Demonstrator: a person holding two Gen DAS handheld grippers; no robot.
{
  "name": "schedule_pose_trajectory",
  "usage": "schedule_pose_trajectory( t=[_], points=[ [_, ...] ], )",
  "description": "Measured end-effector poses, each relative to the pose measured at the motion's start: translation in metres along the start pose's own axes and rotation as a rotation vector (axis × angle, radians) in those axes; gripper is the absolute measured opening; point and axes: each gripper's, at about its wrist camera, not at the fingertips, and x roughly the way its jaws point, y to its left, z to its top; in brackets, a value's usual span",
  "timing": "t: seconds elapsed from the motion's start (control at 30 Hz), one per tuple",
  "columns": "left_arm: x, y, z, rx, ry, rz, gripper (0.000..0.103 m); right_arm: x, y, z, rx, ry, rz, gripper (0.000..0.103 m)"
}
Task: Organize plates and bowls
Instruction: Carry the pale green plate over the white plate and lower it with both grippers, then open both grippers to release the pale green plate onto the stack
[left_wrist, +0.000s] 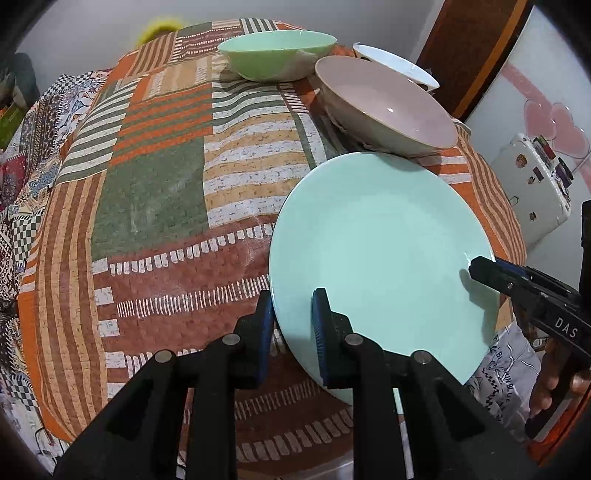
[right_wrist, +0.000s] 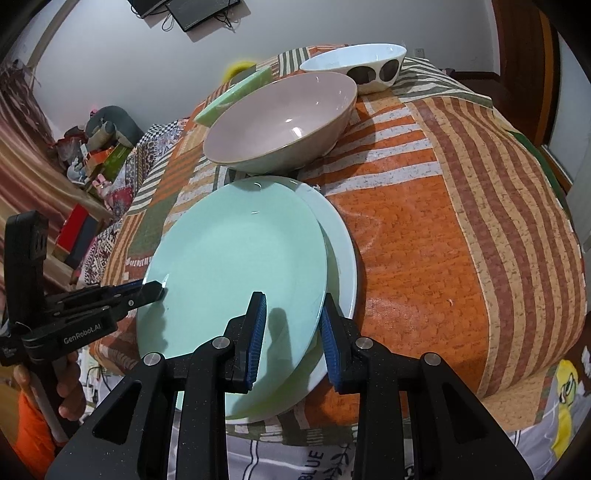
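The green plate (right_wrist: 232, 266) is held at opposite rims by both tools. The left gripper (left_wrist: 293, 332) is clamped on the plate's rim, one pad above and one below. The right gripper (right_wrist: 293, 339) is likewise closed on the plate's near rim, as seen in the right wrist view. The plate is tilted and lies partly over a white plate (right_wrist: 341, 251) that rests on the patterned cloth (right_wrist: 461, 229); whether the two plates touch along the far edge cannot be told.

Three bowls stand unstacked beyond the plates: a pink bowl (right_wrist: 280, 122) just behind the plates, a green bowl (left_wrist: 277, 51) further back, and a white bowl (right_wrist: 354, 62) with dark spots at the far edge of the table.

Progress is judged as early. The stacking of the green plate on the white plate appears under way but not complete, since the plate is tilted and in grip. The nesting or grouping of all three bowls remains to be done.
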Motion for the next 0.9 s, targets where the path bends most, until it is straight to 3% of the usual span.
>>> schedule_pose_trajectory(
  t=[0.17, 0.4, 0.67, 0.77, 0.9],
  points=[
    [0.0, -0.001, 0.0, -0.002, 0.005, 0.004, 0.02, 0.0, 0.001, 0.002, -0.004, -0.01, -0.015, 0.027],
    [-0.001, 0.001, 0.0, -0.01, 0.007, -0.009, 0.021, -0.01, 0.001, 0.01, -0.064, -0.067, -0.103, 0.027],
    [-0.032, 0.005, 0.009, -0.001, -0.07, 0.008, 0.026, -0.023, -0.006, 0.018, -0.081, -0.09, -0.111, 0.031],
    [-0.047, 0.001, 0.018, 0.023, -0.122, 0.021, 0.032, -0.027, -0.003, 0.023, -0.084, -0.107, -0.109, 0.038],
    [-0.061, -0.006, 0.036, 0.041, -0.194, 0.043, 0.063, -0.033, -0.004, 0.036, -0.082, -0.146, -0.119, 0.051]
  ],
)
